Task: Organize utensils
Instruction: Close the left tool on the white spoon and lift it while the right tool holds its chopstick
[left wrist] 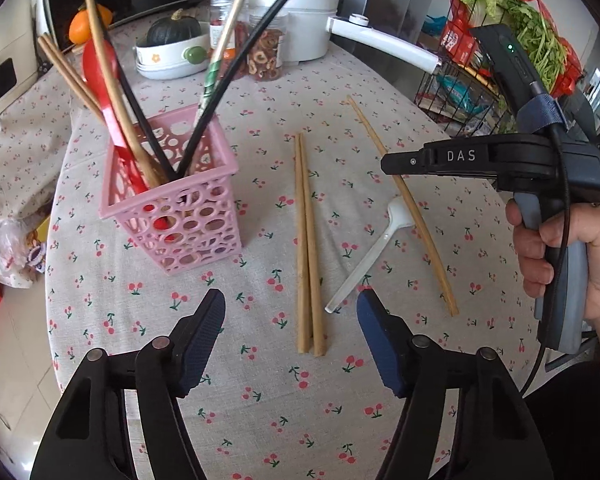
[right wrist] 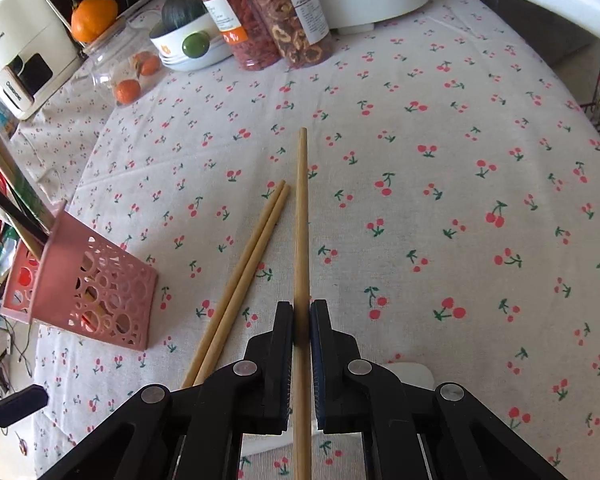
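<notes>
A pink perforated basket stands on the cherry-print cloth and holds a red spoon, wooden and black chopsticks. A pair of wooden chopsticks lies side by side beside it. My left gripper hovers open over their near ends, with its pads clear of them. My right gripper is shut on a single wooden chopstick, which runs forward between its pads. A white plastic spoon lies next to that chopstick.
At the back stand two jars of dried fruit, a bowl with a dark squash, a white pot with a long handle and a small jar of oranges. A wire rack of greens stands right. The table edge drops off left.
</notes>
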A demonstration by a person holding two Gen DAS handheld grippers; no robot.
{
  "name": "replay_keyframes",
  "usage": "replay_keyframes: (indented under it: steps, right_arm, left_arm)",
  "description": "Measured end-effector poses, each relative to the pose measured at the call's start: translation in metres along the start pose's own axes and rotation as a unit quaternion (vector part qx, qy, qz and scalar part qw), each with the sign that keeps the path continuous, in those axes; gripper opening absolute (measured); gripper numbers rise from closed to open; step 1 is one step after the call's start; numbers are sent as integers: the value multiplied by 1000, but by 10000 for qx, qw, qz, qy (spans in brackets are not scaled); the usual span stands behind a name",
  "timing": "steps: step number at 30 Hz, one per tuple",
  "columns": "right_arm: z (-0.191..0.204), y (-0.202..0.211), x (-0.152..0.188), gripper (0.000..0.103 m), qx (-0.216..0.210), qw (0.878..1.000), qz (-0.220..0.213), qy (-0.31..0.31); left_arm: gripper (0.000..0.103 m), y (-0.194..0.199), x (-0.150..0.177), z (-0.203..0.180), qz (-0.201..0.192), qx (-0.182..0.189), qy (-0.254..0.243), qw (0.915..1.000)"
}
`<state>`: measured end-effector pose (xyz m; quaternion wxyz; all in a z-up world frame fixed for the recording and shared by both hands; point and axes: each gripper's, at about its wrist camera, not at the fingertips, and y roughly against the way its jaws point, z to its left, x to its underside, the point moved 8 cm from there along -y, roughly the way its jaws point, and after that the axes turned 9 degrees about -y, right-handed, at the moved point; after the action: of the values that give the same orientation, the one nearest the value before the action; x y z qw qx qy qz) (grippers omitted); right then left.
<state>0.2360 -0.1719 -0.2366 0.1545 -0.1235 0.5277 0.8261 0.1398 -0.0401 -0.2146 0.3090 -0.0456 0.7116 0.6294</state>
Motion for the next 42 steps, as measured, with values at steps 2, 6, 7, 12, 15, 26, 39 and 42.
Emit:
replay_keyframes:
  steps: [2,6,7,12,15,26,39,42]
  right_arm:
    - [-11,11,5,7,23,9998,69,-182]
    - [-40,35,13,7,102,9987,109,-486]
    - [-48,41,15,7,135,9984,101,-535]
    - [-72,58,22,7,204,9977,89,-633]
    - [-82,62,26,7,215,9974,175,-662]
    - [-109,67,16,7,22,9943,246,-1035]
    - [-109,75,12,7,-20,9942,117,-1071]
    - [-99,87,8,7,-115,9947,-109,-1013]
  left_arm:
    - [59,-7,-2,-14,62,70,-183,9998]
    - [50,-25,-13,-41,138,3,-676,9976]
    - [49,-31,-16,-48,179,-59,-817,9965]
    - [49,-63,-37,-77,526,69,-1416,9885]
    - [49,-79,-51,-89,805,12,-1615,9836]
    - [49,-124,-83,-112,1678,70,-1866,9680]
    - [39,-100,-94,-123,1263,112,-1642,9782]
    - [39,-71,-94,-124,880,219,-1570,9834]
